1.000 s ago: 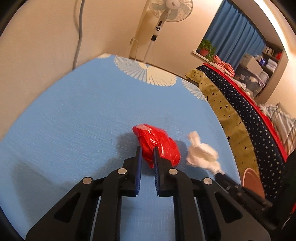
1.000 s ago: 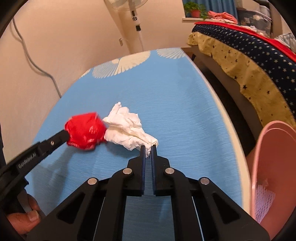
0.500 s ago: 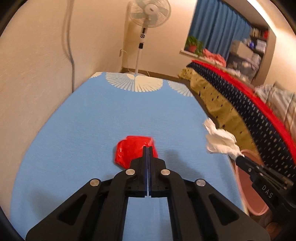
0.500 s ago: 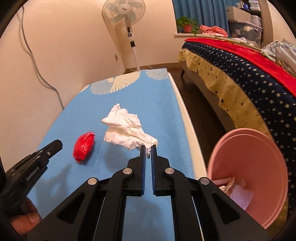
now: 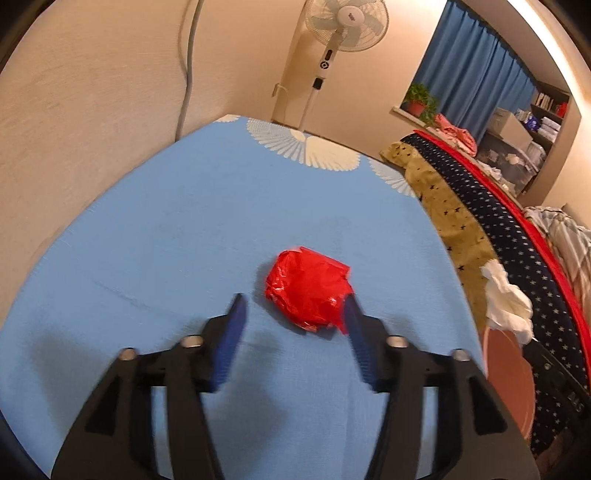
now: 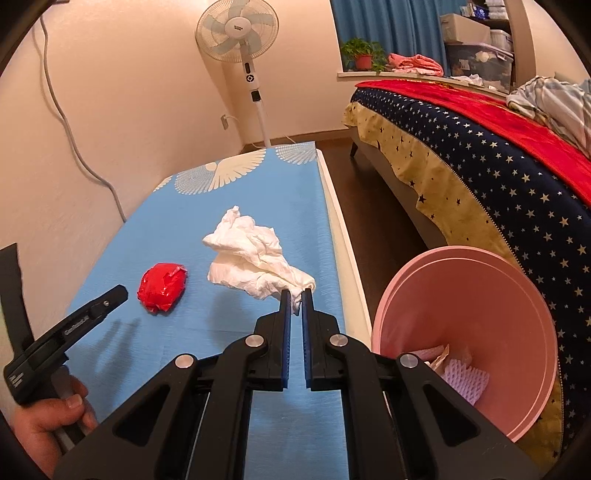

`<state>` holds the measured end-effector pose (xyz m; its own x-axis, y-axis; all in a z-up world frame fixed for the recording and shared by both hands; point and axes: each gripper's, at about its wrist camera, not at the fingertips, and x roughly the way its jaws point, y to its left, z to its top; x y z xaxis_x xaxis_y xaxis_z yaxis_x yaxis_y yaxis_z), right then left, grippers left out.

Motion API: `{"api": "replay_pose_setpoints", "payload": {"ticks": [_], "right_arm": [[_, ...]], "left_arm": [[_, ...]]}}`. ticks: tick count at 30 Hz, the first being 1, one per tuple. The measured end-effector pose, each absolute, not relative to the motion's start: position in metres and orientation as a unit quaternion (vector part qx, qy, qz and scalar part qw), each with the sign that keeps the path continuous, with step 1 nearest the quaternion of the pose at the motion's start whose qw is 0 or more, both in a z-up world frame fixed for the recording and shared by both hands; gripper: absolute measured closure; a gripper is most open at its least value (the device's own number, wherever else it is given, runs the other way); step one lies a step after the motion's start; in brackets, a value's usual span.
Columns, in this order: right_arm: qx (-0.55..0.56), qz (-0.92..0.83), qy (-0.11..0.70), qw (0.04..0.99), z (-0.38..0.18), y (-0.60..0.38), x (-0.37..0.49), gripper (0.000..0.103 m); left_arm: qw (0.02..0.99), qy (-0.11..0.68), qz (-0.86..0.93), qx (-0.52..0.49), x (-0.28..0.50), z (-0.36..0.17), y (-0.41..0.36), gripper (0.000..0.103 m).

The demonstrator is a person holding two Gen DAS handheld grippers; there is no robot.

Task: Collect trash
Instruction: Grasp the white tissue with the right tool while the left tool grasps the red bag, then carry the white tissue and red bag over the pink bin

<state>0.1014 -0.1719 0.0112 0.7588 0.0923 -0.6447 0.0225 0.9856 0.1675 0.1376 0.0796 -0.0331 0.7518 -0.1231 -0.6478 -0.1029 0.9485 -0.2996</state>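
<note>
1. Since half a second ago the left gripper (image 5: pixel 293 314) has gone from pinched together behind the red wad to spread wide; the right gripper (image 6: pixel 294 297) has carried its tissue further off the table toward the bin.
2. Left gripper: released, fingers apart, holding nothing; right-hand finger (image 5: pixel 356 332) touching or just beside the wad, left-hand finger apart from it.
3. Crumpled red plastic wad (image 5: pixel 308 290): lying on the blue tablecloth (image 5: pixel 166 240), between the left gripper's fingertips.
4. Right gripper: clenched on one corner of a crumpled white tissue (image 6: pixel 255 258); the rest of the tissue bunches ahead of the fingertips, raised above the tablecloth.
5. Pink waste bin (image 6: pixel 517 291): beside the tablecloth's right edge, near the right gripper; paper scraps and foam netting inside.
6. Standing fan (image 6: pixel 240 33): beyond the tablecloth's far end, against the wall.
7. Bed with star-patterned cover (image 6: pixel 480 158): beyond the bin.
</note>
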Motion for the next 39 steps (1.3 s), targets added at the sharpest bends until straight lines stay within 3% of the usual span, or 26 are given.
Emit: {"api": "replay_pose_setpoints", "payload": {"ticks": [5, 12, 13, 14, 18, 39], "right_arm": [[0.075, 0.024, 0.346, 0.935, 0.007, -0.173, 0.108, 0.097], [0.071, 0.025, 0.351, 0.933, 0.0, -0.176, 0.112, 0.097], [0.071, 0.024, 0.351, 0.933, 0.0, -0.177, 0.112, 0.097], [0.07, 0.023, 0.351, 0.934, 0.0, -0.178, 0.112, 0.097], [0.074, 0.019, 0.351, 0.933, 0.001, -0.181, 0.111, 0.097], [0.066, -0.007, 0.291, 0.954, 0.067, -0.206, 0.046, 0.097]], "left_arm": [[0.92, 0.366, 0.016, -0.14, 0.158, -0.041, 0.068, 0.02], [0.91, 0.4, 0.019, -0.105, 0.183, -0.055, 0.046, 0.021], [0.91, 0.402, 0.019, -0.1, 0.185, -0.055, 0.044, 0.023], [0.91, 0.402, 0.017, -0.099, 0.185, -0.054, 0.042, 0.033], [0.911, 0.398, 0.011, -0.103, 0.18, -0.054, 0.043, 0.036], [0.949, 0.307, -0.032, -0.072, 0.101, 0.032, 0.02, 0.037]]}}
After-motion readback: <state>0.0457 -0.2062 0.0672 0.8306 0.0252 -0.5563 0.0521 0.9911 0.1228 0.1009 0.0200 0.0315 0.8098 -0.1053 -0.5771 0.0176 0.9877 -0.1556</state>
